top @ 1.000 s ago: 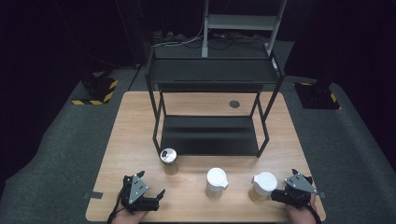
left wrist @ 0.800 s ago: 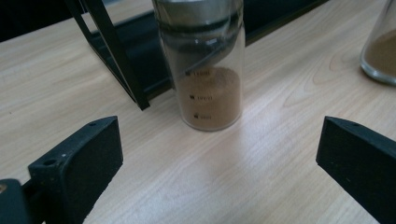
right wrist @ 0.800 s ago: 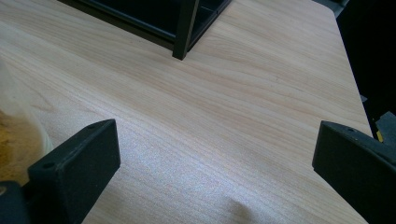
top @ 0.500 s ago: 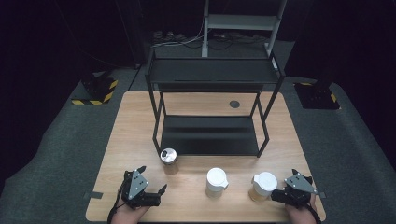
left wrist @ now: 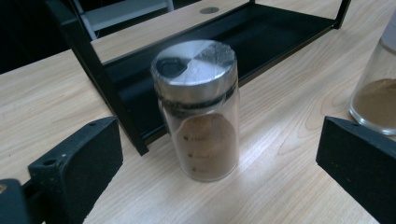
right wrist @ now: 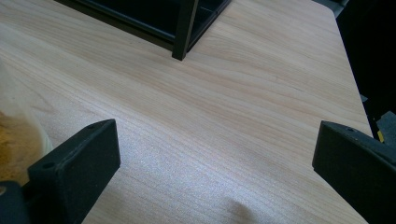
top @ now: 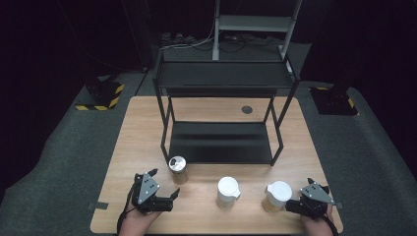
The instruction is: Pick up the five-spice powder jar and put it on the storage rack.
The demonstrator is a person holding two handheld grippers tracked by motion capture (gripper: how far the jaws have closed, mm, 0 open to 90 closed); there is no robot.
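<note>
Jar [left wrist: 200, 112] with metal lid holds brown powder; 2 white-lidded jars [top: 227, 191] alongside.

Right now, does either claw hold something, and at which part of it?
Nothing is held. The left claw is open, with the metal-lidded glass jar of brown powder standing untouched ahead of its jaws. The right claw is open over the bare wooden table.

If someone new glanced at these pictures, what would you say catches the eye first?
Probably the black two-tier rack at the table's middle, then the three jars lined up before it: a steel-lidded jar of brown powder and two white-lidded jars. The left tool, jaws wide apart, faces the steel-lidded one; the right tool rests open beside the rightmost jar.
</note>
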